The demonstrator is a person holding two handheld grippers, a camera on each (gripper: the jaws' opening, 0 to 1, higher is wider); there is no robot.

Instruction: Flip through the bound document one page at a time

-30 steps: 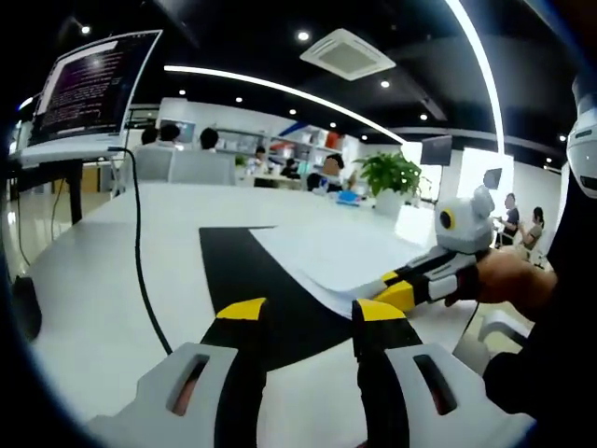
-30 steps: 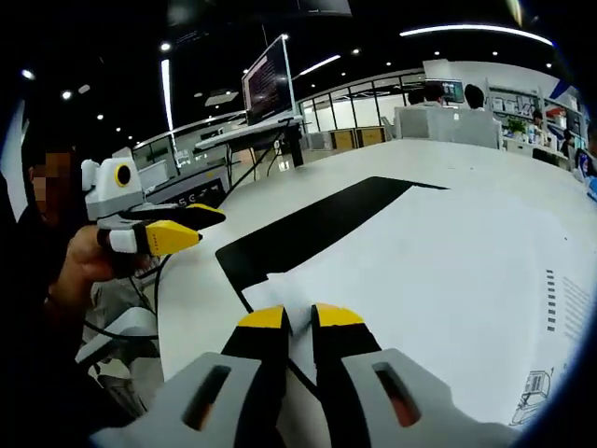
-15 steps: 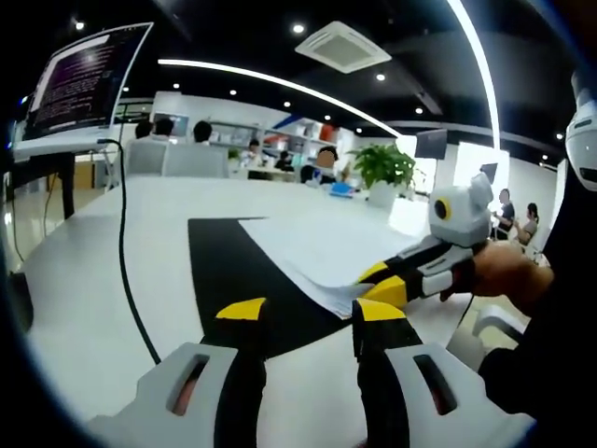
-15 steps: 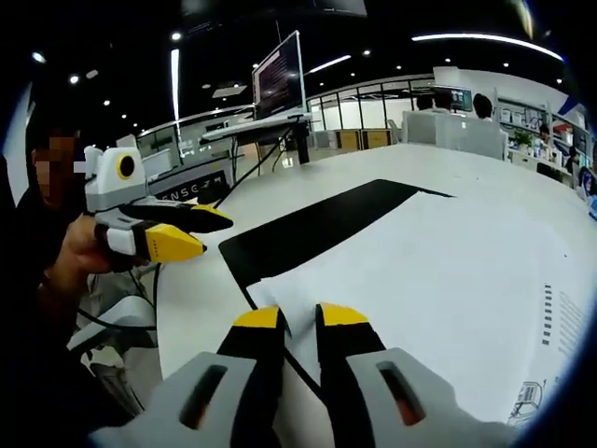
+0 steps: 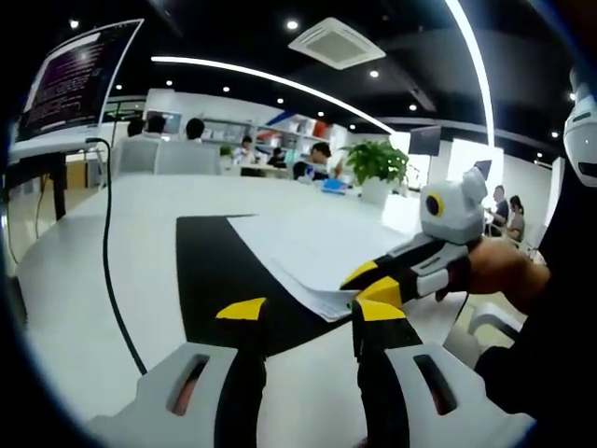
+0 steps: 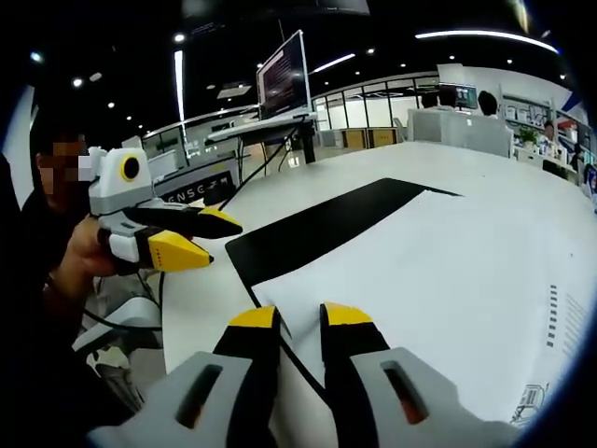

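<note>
The white bound paper document [image 6: 448, 280] lies on a black mat [image 5: 219, 280] on the white surface [image 5: 75, 308]. The right gripper [image 6: 300, 315] pinches the top page's near corner between its fingers. The left gripper [image 5: 308, 310], fingers spread and empty, hangs beside that corner.

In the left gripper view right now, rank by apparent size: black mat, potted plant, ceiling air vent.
1. black mat, clearly largest, though also nearest the camera.
2. ceiling air vent and potted plant look about alike; not ranked.
</note>
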